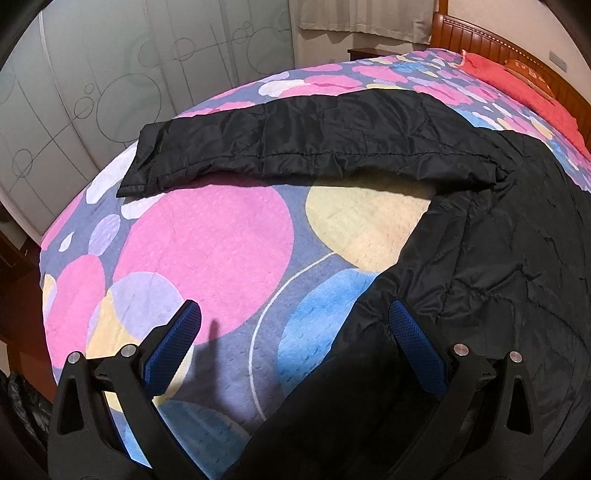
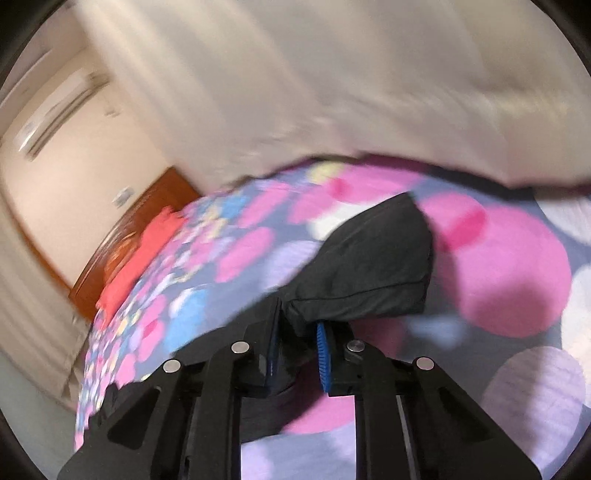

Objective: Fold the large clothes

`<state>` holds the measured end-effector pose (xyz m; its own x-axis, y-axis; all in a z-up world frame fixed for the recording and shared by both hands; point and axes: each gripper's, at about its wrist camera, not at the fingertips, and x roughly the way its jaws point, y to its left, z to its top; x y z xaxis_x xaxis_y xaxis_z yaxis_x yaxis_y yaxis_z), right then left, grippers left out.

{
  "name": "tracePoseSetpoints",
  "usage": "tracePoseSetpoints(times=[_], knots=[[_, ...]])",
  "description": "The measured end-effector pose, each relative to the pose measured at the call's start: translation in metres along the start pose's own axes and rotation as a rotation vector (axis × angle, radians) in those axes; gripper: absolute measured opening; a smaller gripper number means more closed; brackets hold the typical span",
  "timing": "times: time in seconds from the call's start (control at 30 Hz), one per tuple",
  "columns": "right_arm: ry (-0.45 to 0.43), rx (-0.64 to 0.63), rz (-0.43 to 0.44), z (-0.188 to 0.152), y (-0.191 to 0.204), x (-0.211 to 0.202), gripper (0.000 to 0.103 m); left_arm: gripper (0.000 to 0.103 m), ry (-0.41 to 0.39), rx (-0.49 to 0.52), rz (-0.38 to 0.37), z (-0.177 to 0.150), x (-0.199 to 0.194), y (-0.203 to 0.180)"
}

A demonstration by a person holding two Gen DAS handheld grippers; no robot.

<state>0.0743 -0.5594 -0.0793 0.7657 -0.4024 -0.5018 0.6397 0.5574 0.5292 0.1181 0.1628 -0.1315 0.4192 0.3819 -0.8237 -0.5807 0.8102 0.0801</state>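
Lying spread on the bed: one black quilted jacket [image 1: 498, 258], body at 3 o'clock in the left wrist view, one sleeve [image 1: 295, 144] stretched flat from 2 o'clock across to 10 o'clock.

Left gripper [image 1: 295, 332]: jaws set wide, blue pads showing; the right-hand finger [image 1: 417, 347] sits over the jacket's lower edge, the left-hand finger [image 1: 173, 343] over bare cover. Nothing pinched between them.

Right gripper [image 2: 297, 332]: jaws narrow, clamped on a bunched fold of black sleeve fabric [image 2: 369, 266], which rises from the fingertips toward 1 o'clock. This view is motion-blurred.

Bed cover [image 1: 207, 236]: blue-grey ground with pink, yellow, lilac and blue circles.

Red pillow [image 1: 517, 81]: 1 o'clock, against a wooden headboard [image 1: 491, 44].

Frosted wardrobe doors [image 1: 92, 74]: 10 to 11 o'clock, etched with circles.

Curtain [image 1: 362, 18]: 12 o'clock.
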Motion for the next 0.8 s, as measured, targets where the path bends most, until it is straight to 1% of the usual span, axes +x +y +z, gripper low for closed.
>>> tracePoseSetpoints(times=[0.07, 0.1, 0.2, 0.3, 0.33, 0.43, 0.5, 0.6, 0.73, 0.8], knots=[[-0.001, -0.081, 0.054, -0.006, 0.037, -0.010, 0.017, 0.101, -0.004, 0.005, -0.001, -0.001, -0.001, 0.001], [0.003, -0.135, 0.086, -0.012, 0.061, -0.015, 0.017, 0.101, -0.009, 0.010, -0.001, -0.001, -0.001, 0.002], [0.012, -0.241, 0.155, -0.030, 0.109, -0.025, 0.017, 0.101, -0.027, 0.023, 0.004, -0.001, -0.004, 0.002], [0.041, -0.351, 0.241, -0.060, 0.168, -0.032, 0.017, 0.101, -0.070, 0.035, 0.014, -0.001, -0.009, 0.003], [0.055, -0.370, 0.262, -0.067, 0.181, -0.031, 0.017, 0.101, -0.076, 0.048, 0.020, -0.001, -0.009, 0.002], [0.111, -0.445, 0.337, -0.101, 0.229, -0.030, 0.017, 0.101, -0.070, 0.085, 0.034, -0.005, -0.002, -0.003], [0.132, -0.499, 0.367, -0.118, 0.251, -0.030, 0.017, 0.101, -0.074, 0.086, 0.039, -0.007, 0.001, -0.003], [0.169, -0.626, 0.419, -0.158, 0.292, -0.027, 0.017, 0.101, -0.068, 0.087, 0.041, -0.008, 0.006, -0.004], [0.234, -0.716, 0.458, -0.198, 0.320, -0.020, 0.013, 0.101, -0.055, 0.073, 0.016, -0.009, 0.011, -0.003], [0.264, -0.733, 0.468, -0.214, 0.333, -0.019, 0.013, 0.101, -0.050, 0.063, 0.002, -0.009, 0.013, -0.001]])
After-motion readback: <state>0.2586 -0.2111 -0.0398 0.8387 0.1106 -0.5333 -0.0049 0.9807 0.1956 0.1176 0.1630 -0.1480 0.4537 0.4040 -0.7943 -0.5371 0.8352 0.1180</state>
